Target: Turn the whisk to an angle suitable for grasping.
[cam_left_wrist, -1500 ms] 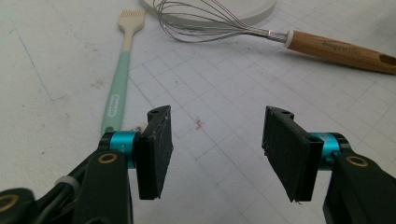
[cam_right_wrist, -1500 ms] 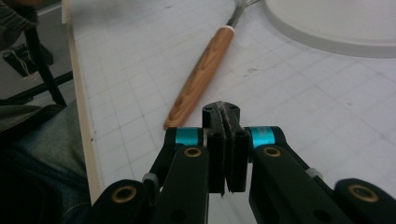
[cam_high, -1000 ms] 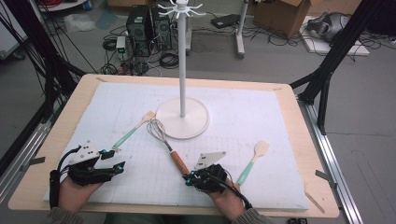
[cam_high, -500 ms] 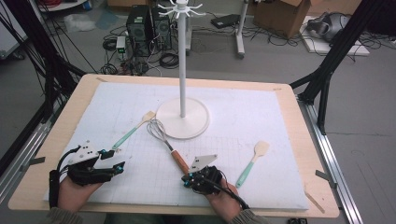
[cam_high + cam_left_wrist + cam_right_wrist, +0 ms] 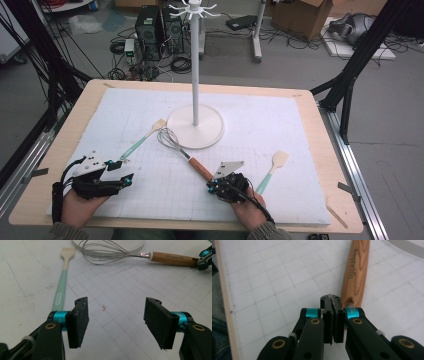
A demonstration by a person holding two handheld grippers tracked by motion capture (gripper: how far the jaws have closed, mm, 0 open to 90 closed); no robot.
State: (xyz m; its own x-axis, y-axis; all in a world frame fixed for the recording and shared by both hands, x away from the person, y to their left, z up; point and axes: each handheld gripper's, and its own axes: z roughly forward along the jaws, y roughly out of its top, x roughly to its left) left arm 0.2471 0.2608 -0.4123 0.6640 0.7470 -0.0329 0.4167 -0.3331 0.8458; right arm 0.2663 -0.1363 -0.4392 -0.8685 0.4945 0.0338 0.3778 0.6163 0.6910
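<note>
**A:** What is your right gripper (image 5: 216,186) doing?

**B:** Your right gripper's jaws are pressed flat together with nothing between them. In the right gripper view they sit just beside the butt end of the whisk (image 5: 356,272), whose handle is at one o'clock from the tips; I cannot tell whether they touch it.

**A:** And your left gripper (image 5: 116,322)?

**B:** Your left one stands open, its flat black pads well apart over bare mat, holding nothing. The pastry brush (image 5: 63,277) lies at eleven o'clock from it, apart.

**A:** Materials?

**B:** The whisk has a grained wooden handle, rounded, with printed lettering, a metal collar and thin looped wires. It lies on the white gridded mat (image 5: 300,130), wires at the stand (image 5: 195,131), a round white base under a slim pole. The brush has a pale green handle and cream bristles. A spatula (image 5: 272,167) with a cream blade lies at two o'clock from your right hand.
</note>
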